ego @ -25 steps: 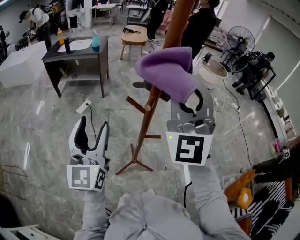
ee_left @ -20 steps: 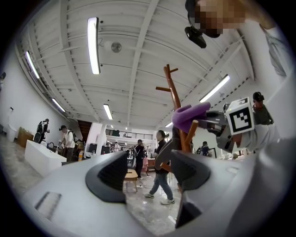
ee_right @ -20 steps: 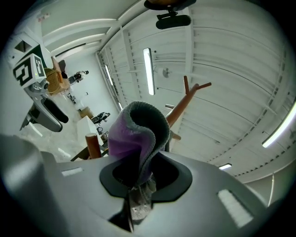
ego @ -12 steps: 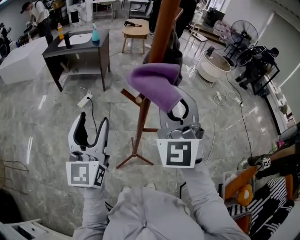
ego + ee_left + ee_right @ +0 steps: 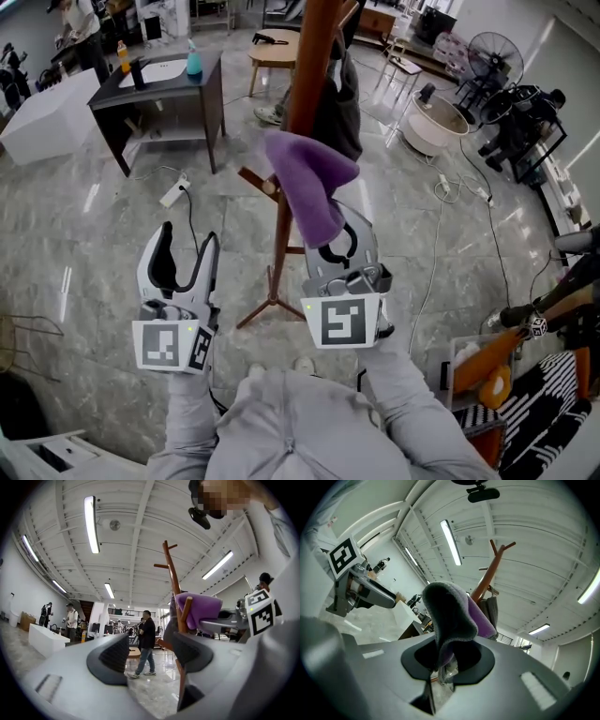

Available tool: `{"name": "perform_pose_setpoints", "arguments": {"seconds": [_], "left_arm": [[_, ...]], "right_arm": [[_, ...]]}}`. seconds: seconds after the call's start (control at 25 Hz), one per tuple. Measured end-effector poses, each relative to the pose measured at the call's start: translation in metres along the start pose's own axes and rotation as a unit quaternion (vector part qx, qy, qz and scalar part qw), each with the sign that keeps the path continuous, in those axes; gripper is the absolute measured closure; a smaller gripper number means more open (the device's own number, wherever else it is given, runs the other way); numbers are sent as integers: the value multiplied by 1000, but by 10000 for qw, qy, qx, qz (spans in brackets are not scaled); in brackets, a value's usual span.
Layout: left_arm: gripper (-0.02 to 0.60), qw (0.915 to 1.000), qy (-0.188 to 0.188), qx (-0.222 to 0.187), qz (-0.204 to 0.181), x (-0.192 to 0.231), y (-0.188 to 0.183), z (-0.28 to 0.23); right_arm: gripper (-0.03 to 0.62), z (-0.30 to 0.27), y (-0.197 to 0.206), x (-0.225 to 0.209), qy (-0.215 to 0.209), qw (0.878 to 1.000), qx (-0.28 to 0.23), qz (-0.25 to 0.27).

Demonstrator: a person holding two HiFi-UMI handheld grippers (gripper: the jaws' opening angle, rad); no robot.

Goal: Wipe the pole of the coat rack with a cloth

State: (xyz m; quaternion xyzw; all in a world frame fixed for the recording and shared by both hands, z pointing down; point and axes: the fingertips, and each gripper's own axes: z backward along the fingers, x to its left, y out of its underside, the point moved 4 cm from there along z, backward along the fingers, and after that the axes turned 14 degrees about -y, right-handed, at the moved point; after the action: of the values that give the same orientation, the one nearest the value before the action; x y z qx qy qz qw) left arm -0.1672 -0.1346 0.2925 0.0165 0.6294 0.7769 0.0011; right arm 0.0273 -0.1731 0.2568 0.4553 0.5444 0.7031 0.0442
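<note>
Right gripper [image 5: 336,242]: jaws clamped on the lower edge of the cloth, aimed up and away from the person.
Cloth [image 5: 306,183]: purple, folded over just ahead of the right gripper's jaws; its upper part lies against the pole beside a side peg [image 5: 253,178].
Pole [image 5: 282,246]: brown wood, upright, just left of the right gripper and past its tips, rising out of the head view.
Left gripper [image 5: 187,247]: jaws apart with nothing between them, held left of the pole, about level with the right gripper.
Jacket [image 5: 339,94]: dark, hanging on the pole beyond the cloth.
Floor [image 5: 94,244]: grey, glossy, marbled, under both grippers.
</note>
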Motion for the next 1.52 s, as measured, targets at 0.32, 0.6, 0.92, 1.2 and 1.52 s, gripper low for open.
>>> {"name": "perform_pose_setpoints", "arguments": {"seconds": [0.32, 0.6, 0.92, 1.2, 1.52], "left_arm": [[264, 9999, -10, 104, -64, -7, 4, 14], [264, 9997, 18, 211, -115, -13, 7, 18], [264, 9994, 83, 307, -111, -19, 12, 17], [264, 9994, 15, 320, -125, -18, 14, 20], [264, 9993, -179, 317, -128, 2, 12, 27]], "right_arm": [[542, 10, 35, 34, -435, 9965, 340, -624], [542, 26, 60, 50, -631, 9892, 590, -1184], [542, 48, 83, 63, -751, 9804, 753, -1659], [542, 68, 66, 37, -549, 9745, 162, -2172], [542, 50, 39, 45, -716, 9650, -338, -2501]]}}
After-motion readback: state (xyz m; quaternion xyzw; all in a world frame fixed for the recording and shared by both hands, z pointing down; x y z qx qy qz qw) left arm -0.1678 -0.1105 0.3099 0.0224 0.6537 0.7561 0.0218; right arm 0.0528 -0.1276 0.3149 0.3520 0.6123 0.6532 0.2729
